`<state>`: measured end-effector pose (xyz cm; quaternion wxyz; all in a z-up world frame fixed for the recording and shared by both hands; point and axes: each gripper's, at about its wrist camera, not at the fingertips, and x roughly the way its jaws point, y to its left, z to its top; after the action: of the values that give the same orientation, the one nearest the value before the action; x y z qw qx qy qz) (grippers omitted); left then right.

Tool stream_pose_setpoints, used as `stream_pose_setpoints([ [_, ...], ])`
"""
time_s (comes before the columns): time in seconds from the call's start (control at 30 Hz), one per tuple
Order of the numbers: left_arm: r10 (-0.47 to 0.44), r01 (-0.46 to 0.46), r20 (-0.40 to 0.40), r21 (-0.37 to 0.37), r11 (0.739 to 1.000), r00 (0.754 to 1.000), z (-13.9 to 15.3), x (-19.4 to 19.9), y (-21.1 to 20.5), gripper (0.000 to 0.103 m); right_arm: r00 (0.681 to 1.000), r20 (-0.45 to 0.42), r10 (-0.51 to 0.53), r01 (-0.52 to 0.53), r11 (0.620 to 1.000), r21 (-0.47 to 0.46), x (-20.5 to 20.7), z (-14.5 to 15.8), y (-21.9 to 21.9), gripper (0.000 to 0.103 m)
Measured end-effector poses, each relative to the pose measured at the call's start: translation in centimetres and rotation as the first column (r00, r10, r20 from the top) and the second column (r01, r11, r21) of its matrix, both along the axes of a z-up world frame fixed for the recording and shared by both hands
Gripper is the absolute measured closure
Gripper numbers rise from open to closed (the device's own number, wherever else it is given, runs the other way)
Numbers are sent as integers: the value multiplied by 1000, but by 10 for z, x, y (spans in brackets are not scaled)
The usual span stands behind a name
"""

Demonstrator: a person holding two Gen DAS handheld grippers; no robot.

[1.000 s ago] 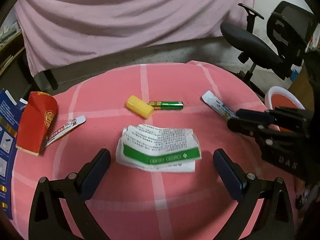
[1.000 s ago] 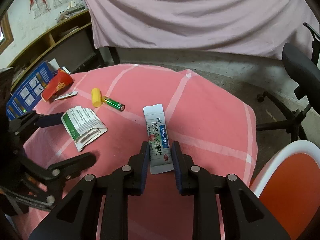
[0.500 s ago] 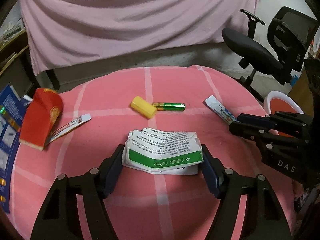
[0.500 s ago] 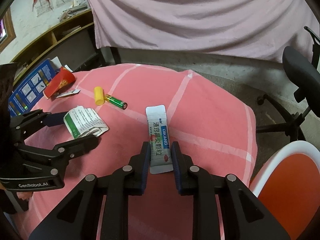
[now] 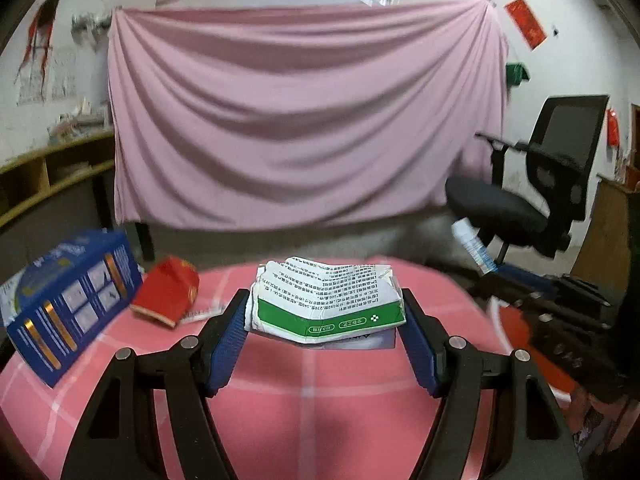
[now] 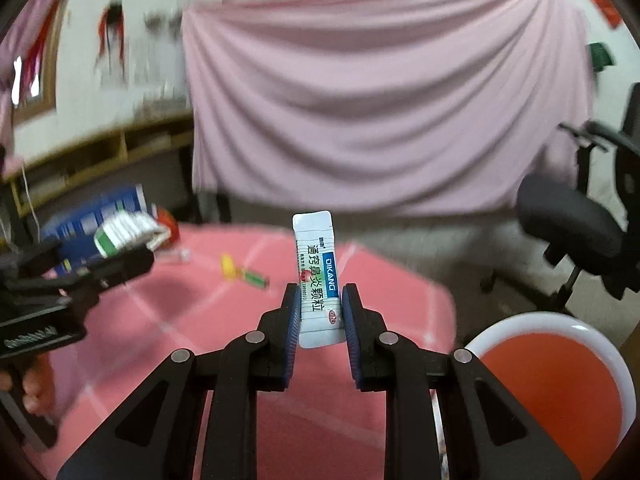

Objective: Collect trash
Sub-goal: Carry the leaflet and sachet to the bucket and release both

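- Left tool point(image 5: 324, 322): jaws set fairly wide and pressed on both short edges of the folded leaflet point(image 5: 326, 300), which is lifted clear of the bench point(image 5: 304, 396). The jaws closed onto it within the last second. Thin printed paper with a green band, creased into a shallow tent; judged very light and soft, and likely to buckle or slide out if squeezed harder. An edge-to-edge hold across the fold suits it.
- Right tool point(image 6: 320, 312): jaws nearly closed, pinching the lower half of the sachet point(image 6: 317, 276), which stands upright above the pink cloth. A slim sealed packet, white with a blue stripe; judged light, slightly stiff from its contents, with a smooth film surface that may slip. A low hold on the flat faces looks sound.
- White bin with orange liner point(image 6: 560, 376): just right of the right tool, beside the bench; probably where both pieces go.
- Still on the bench, mid-distance: yellow cap point(image 6: 228, 266) touching green battery point(image 6: 254, 277); both small, hard and apt to roll.
- Far left edge: red carton point(image 5: 168, 294) and blue box point(image 5: 72, 304); light cardboard, crushable.
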<state>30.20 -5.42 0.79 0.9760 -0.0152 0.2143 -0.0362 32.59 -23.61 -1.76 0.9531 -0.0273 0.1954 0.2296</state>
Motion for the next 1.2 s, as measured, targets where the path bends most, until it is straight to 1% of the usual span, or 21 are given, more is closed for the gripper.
stream_pose_setpoints([
  [0.07,-5,4,43,4,1000,999,9,-6,-8,37,996,89,-21,17,999,44,-14,13,-15,84],
  [0.13,-18,17,90,11,1000,996,22,-12,-13,37,987,156,-45,31,995,91,-26,24,-30,84],
  [0.17,-27,25,111,17,1000,993,28,-15,-18,37,981,186,-59,37,992,121,-33,30,-39,84],
  [0.27,-61,55,164,40,998,985,43,-20,-38,37,961,255,-105,62,983,171,-45,42,-59,84],
  [0.4,-123,117,205,42,992,971,56,-22,-65,37,936,301,-183,121,969,214,-56,47,-84,84],
  [0.47,-154,149,220,40,988,963,60,-21,-80,37,924,310,-222,153,961,232,-62,49,-98,84],
  [0.63,-238,230,230,63,971,944,63,-19,-121,37,907,286,-308,234,936,264,-68,47,-133,83],
  [0.83,-313,301,201,87,950,928,61,-16,-169,37,896,243,-372,295,907,299,-74,41,-165,83],
  [1.0,-357,348,146,86,934,923,52,-8,-198,37,894,195,-403,334,890,311,-72,34,-185,83],
  [1.2,-398,394,55,67,916,916,42,6,-223,37,902,89,-423,382,875,296,-62,24,-197,82],
])
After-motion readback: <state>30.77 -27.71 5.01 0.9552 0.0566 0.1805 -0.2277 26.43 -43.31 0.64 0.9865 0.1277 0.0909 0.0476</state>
